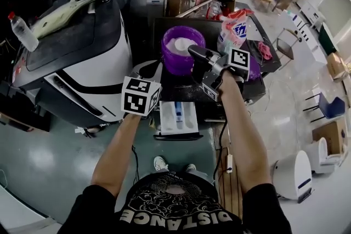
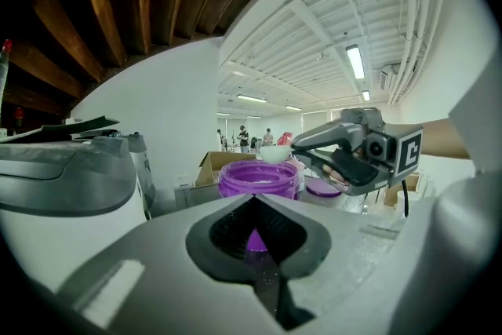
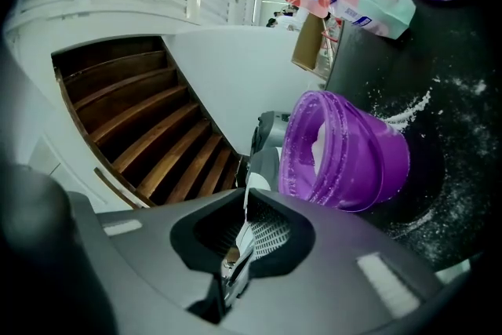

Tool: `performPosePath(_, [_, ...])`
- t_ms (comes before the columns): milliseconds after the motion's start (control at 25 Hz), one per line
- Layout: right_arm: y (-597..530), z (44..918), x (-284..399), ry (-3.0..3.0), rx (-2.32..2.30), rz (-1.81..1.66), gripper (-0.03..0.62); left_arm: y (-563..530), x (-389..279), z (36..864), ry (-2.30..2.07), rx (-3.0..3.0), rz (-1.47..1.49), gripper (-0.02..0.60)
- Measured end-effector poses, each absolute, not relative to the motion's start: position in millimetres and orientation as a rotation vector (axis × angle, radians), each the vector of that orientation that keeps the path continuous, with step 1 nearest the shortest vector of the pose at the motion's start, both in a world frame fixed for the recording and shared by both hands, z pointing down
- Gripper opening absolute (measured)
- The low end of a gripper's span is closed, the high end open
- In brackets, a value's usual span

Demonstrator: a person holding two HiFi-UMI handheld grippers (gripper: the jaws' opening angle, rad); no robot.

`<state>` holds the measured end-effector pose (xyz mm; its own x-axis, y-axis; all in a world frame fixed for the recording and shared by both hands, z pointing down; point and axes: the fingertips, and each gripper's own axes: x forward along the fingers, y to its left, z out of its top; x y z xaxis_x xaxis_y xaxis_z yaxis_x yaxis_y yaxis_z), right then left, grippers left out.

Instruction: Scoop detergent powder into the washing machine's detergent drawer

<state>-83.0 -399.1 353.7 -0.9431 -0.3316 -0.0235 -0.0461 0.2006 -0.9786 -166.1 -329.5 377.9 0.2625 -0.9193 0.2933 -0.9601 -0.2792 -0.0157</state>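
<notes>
The right gripper point(image 3: 245, 200) is clamped on the scoop point(image 2: 274, 154) handle, with the bowl just over the purple tub point(image 3: 345, 161) ahead of it on the surface point(image 3: 463, 137). The left gripper point(image 2: 252, 204) is closed and empty. The open drawer point(image 1: 178, 118) lies just to its right.

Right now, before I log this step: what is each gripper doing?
Left gripper: tongs shut, nothing in them.
Right gripper: tongs shut on the scoop.
</notes>
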Motion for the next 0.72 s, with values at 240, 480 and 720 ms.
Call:
performPosePath(240, [-385,358,-79,2.263,-0.295,-1.826,0.035,-322,-158,381,-1.806,2.338,0.387,0.002])
performPosePath(480, [-371,362,-70,2.311,-0.203,-1.845,0.035,-308,-148,386,-1.883,2.265,0.402,0.002])
performPosePath(720, [-352,373,-61,2.359,-0.100,-1.890,0.035,-288,-137,389,-1.976,2.171,0.393,0.002])
